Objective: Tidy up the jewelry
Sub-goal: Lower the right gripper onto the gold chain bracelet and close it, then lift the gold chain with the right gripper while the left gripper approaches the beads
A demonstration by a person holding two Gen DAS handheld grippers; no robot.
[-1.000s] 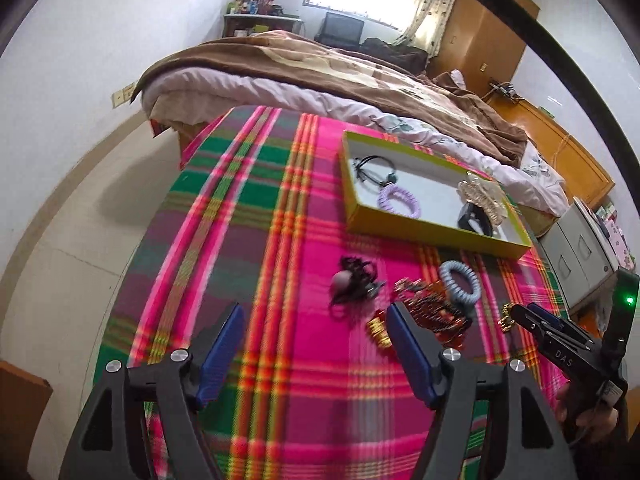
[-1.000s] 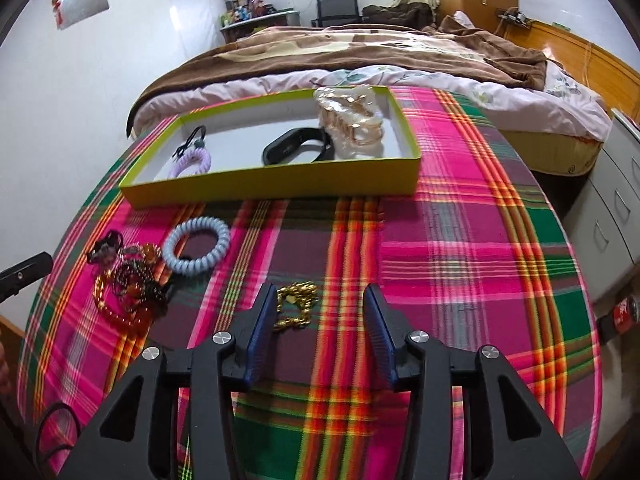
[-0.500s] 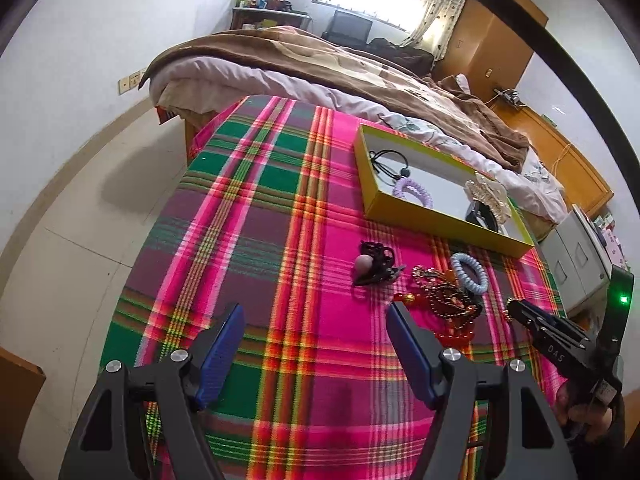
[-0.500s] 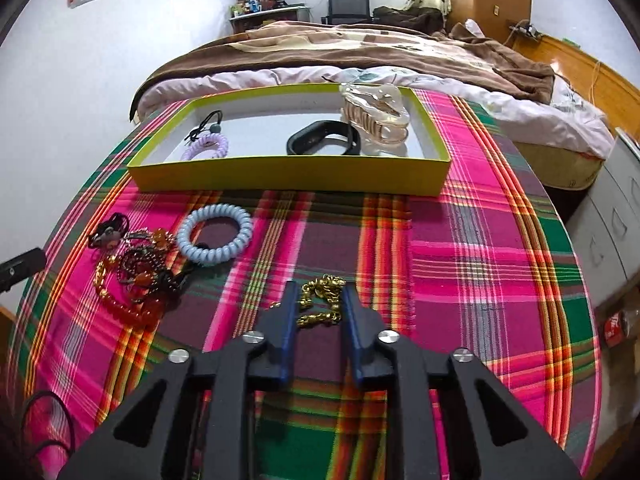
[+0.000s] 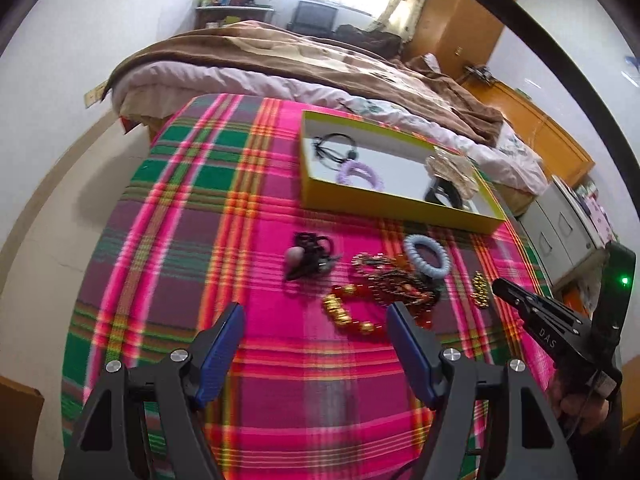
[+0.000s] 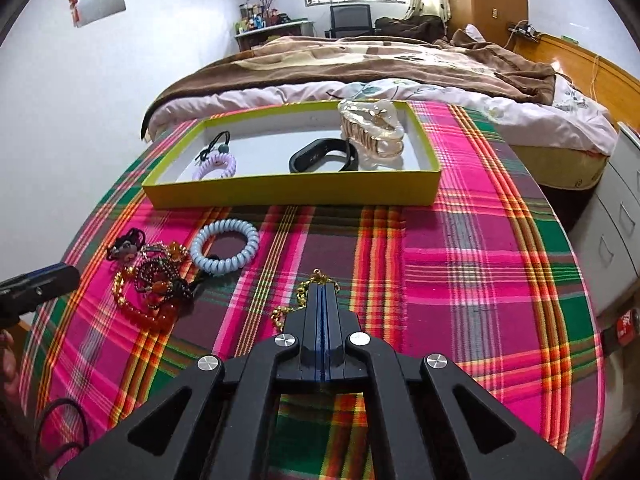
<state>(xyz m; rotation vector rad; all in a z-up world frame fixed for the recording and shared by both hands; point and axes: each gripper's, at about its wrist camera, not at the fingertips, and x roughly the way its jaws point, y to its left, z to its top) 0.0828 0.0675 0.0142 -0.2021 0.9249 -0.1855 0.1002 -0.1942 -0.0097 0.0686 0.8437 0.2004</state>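
Note:
A yellow-walled tray at the table's far side holds a purple coil hair tie, a black cord tie, a black band and a clear hair claw. My right gripper is shut on a gold chain lying on the plaid cloth; it also shows in the left wrist view. My left gripper is open and empty above the cloth, just short of a tangle of red and amber bead bracelets. A pale blue coil tie and a black hair clip lie nearby.
The round table has a pink, green plaid cloth. A bed with a brown blanket stands right behind it. White drawers stand at the right. A wall is at the left.
My right gripper closed its fingers on the gold chain. My left gripper pulled back, then moved forward again toward the bead bracelets, still open.

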